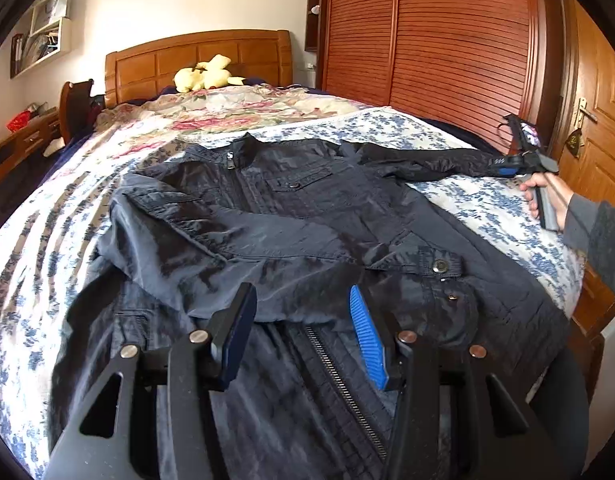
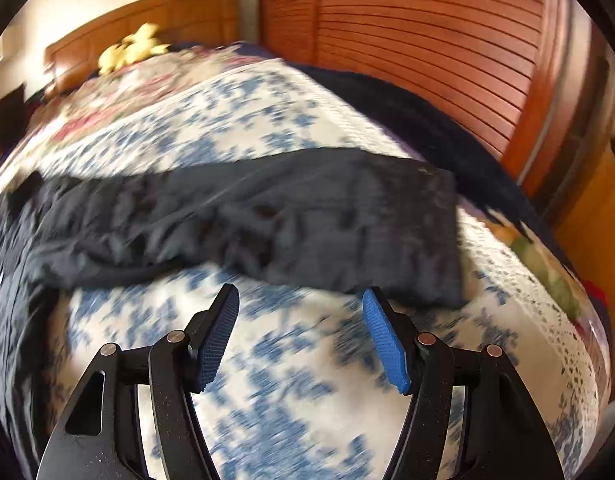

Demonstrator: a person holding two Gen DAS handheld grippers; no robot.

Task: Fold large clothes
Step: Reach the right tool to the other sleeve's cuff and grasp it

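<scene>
While one big bed (image 1: pixel 447 132) with a blue flower cover fills the room, one dark jacket (image 1: pixel 307 216) lies flat on top of it, front side up. One big brown wardrobe (image 1: pixel 427 40) stands behind the bed, and one wooden headboard (image 1: pixel 199 56) is at the far end. The jacket has two sleeves. One sleeve (image 1: pixel 179 208) is folded over the jacket's front. The other sleeve (image 2: pixel 267 224) lies stretched out to the side on the cover. One yellow soft toy (image 1: pixel 203 74) sits by the headboard. There are two grippers. The left gripper (image 1: pixel 303 312) hangs over the bottom of the jacket with its two fingers apart and nothing pinched between them. The right gripper (image 2: pixel 301 316) is held by one hand (image 1: pixel 541 192) near the end of the stretched sleeve. Its two fingers are spread and nothing is between them; the sleeve end lies just past its tips. One round metal button (image 1: pixel 440 266) shines near the jacket's bottom edge.
</scene>
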